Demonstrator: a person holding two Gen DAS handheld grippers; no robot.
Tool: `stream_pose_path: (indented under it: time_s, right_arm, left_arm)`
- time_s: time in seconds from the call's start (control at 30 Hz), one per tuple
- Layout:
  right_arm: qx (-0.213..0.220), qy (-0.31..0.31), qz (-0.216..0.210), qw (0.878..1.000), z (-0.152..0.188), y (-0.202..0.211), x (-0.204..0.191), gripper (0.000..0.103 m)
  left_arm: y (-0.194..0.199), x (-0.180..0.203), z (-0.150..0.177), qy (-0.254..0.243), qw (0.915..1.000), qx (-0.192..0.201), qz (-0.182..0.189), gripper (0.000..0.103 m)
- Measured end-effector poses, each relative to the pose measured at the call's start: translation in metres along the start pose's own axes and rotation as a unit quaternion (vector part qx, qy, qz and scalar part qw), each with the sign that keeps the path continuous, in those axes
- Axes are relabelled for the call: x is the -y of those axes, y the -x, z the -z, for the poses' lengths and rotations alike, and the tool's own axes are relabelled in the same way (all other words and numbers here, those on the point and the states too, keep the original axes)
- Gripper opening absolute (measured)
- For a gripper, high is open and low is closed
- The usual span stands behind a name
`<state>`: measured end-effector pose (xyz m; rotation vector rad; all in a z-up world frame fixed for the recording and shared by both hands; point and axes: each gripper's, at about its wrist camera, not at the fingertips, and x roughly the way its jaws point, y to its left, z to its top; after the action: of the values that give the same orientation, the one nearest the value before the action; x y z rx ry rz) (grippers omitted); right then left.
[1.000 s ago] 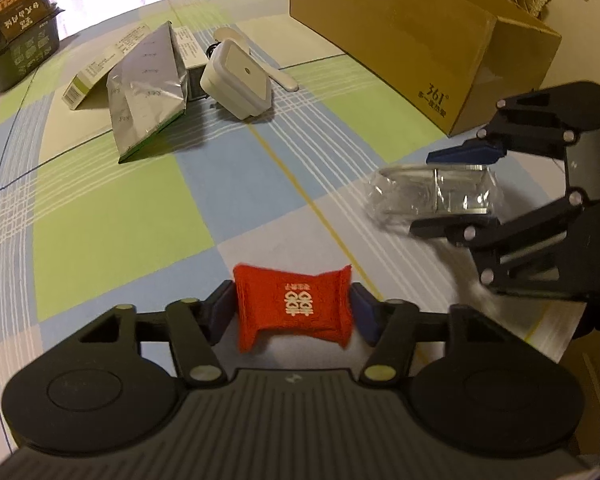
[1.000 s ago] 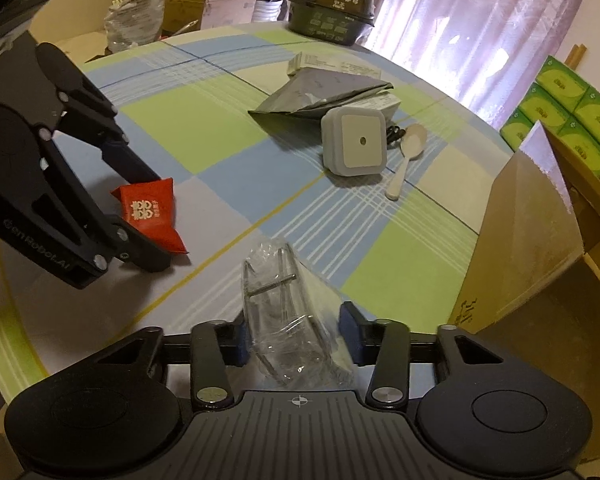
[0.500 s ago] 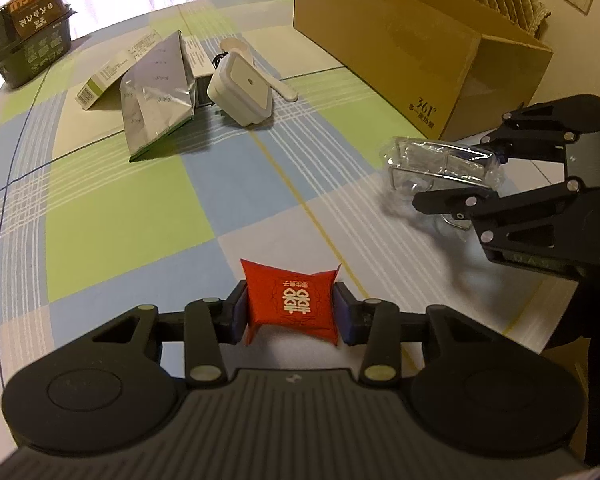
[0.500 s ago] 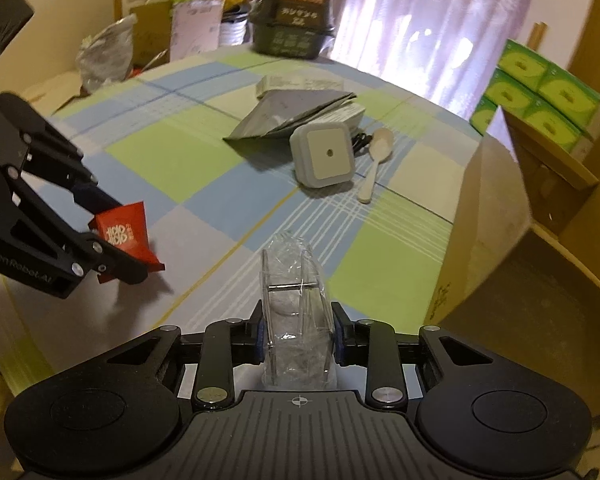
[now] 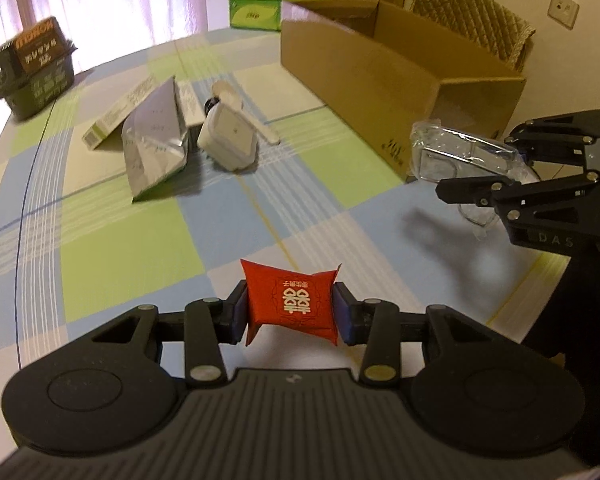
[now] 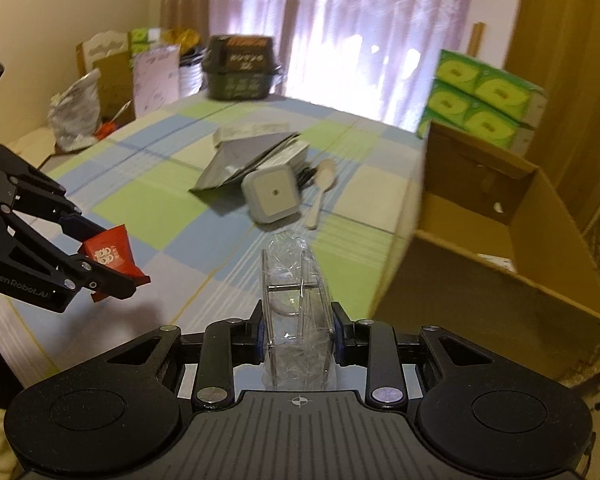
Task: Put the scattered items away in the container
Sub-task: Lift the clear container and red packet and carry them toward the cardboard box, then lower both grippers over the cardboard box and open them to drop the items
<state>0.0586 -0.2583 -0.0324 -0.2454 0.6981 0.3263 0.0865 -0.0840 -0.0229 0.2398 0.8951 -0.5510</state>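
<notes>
1. Left gripper [image 5: 290, 314] first: I've got both pads pinched on the red packet [image 5: 292, 304], which hangs clear of the table [image 5: 120, 264], gold print facing my camera.
2. Right gripper [image 6: 298, 334] is clamped on the clear plastic case [image 6: 296, 308], fingers pressing its two flat sides; crinkled wrap covers it and a thin metal bar runs across inside.
3. From the left wrist I see that case [image 5: 460, 156] held up at the right, just near the cardboard box [image 5: 400, 80].
4. From the right wrist the box [image 6: 500, 248] sits at the right, open top toward me, and I can't make out what lies inside.
5. Same view, the red packet [image 6: 110, 252] shows at the left in the other gripper [image 6: 100, 254], above the checked cloth.
6. On the table farther out: a silver foil pouch [image 5: 154, 140], a white square device [image 5: 230, 138] just right of it, and a pale spoon [image 6: 322, 188] beside the device.
7. At the far left edge sits a dark lidded tub [image 5: 34, 66].
8. Green tissue packs [image 6: 480, 100] are stacked beyond the box.
</notes>
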Motion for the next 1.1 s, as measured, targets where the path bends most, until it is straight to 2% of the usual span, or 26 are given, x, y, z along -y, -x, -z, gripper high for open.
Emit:
stream_pose_path:
  time_s: [0.33,0.53,0.87,1.1]
  right_arm:
    - [0.039,-0.046,0.043,0.997,-0.01,0.044,0.051,0.032]
    - [0.067,-0.074,0.063,0.993,-0.027,0.06,0.093,0.032]
    - [0.092,-0.103,0.079,0.987,-0.053,0.06,0.156,0.032]
    - [0.087,-0.112,0.079,0.987,-0.054,0.047,0.18,0.033]
  left_arm:
    - [0.011,0.034,-0.036,-0.036,0.9989,0.029,0.013,0.037]
    - [0.011,0.058,-0.073,-0.061,0.9965,0.05,0.027,0.037]
    - [-0.002,0.101,-0.151,-0.105,0.9893,0.09,0.047,0.037]
    - [-0.025,0.125,-0.182,-0.123,0.9862,0.093,0.06,0.037]
